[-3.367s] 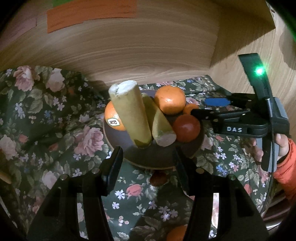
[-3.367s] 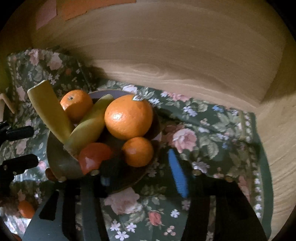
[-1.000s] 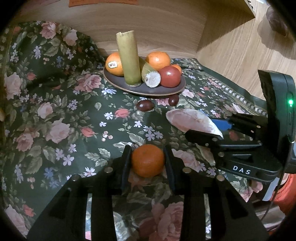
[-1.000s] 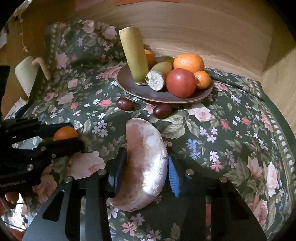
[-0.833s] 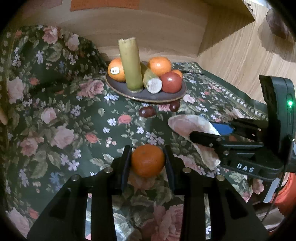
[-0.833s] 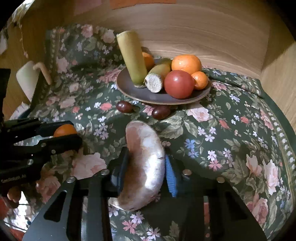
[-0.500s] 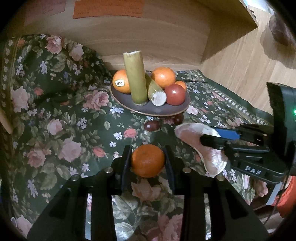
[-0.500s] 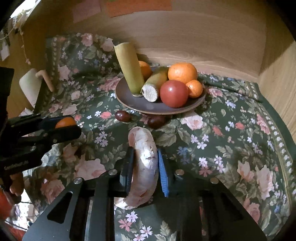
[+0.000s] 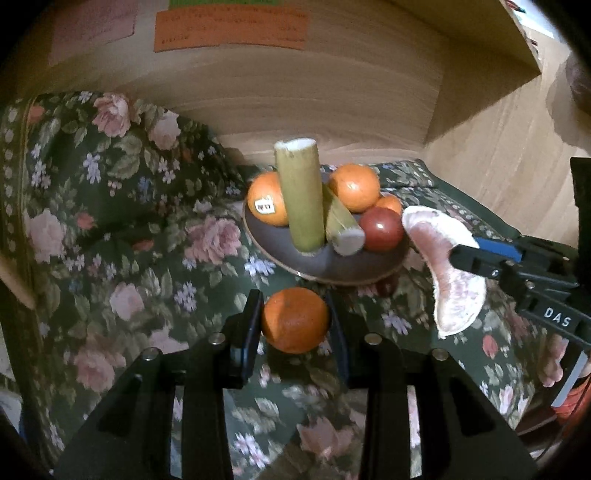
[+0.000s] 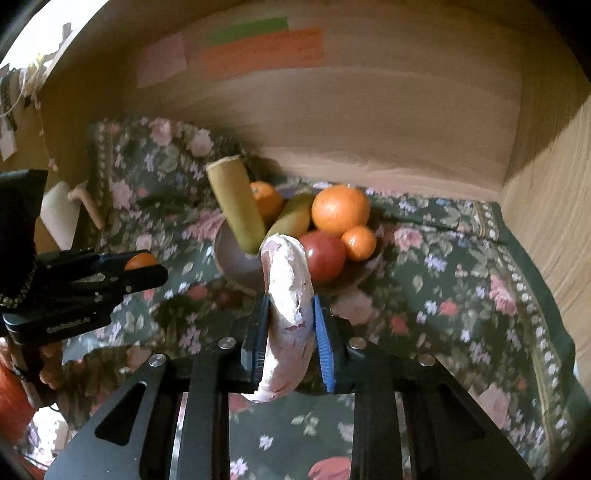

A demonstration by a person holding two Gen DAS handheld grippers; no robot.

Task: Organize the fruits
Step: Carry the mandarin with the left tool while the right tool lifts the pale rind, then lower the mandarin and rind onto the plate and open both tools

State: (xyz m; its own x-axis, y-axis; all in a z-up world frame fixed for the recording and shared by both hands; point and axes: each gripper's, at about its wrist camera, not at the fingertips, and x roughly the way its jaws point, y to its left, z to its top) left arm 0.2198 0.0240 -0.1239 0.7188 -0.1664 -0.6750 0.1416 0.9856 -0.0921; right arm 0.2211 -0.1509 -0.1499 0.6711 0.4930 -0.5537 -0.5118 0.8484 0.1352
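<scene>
My left gripper [image 9: 294,317] is shut on a small orange [image 9: 294,319] and holds it above the floral cloth, just in front of the dark plate [image 9: 325,264]. The plate carries two green sugarcane pieces [image 9: 298,199], oranges [image 9: 354,187] and a red tomato [image 9: 381,229]. My right gripper [image 10: 290,321] is shut on a pale pink pomelo segment [image 10: 290,299], lifted near the plate's front right rim [image 10: 231,264]. The segment also shows in the left wrist view [image 9: 448,273]. The held orange shows in the right wrist view [image 10: 139,260].
A dark floral cloth [image 9: 122,236] covers the surface inside a wooden alcove. Its back wall [image 9: 295,88] carries paper notes [image 9: 231,27]. A wooden side wall [image 10: 554,192] stands on the right. A dark round fruit [image 9: 386,287] lies beside the plate.
Both grippers have lifted their fruit off the cloth and moved forward toward the plate. The pomelo segment has turned upright between the right fingers.
</scene>
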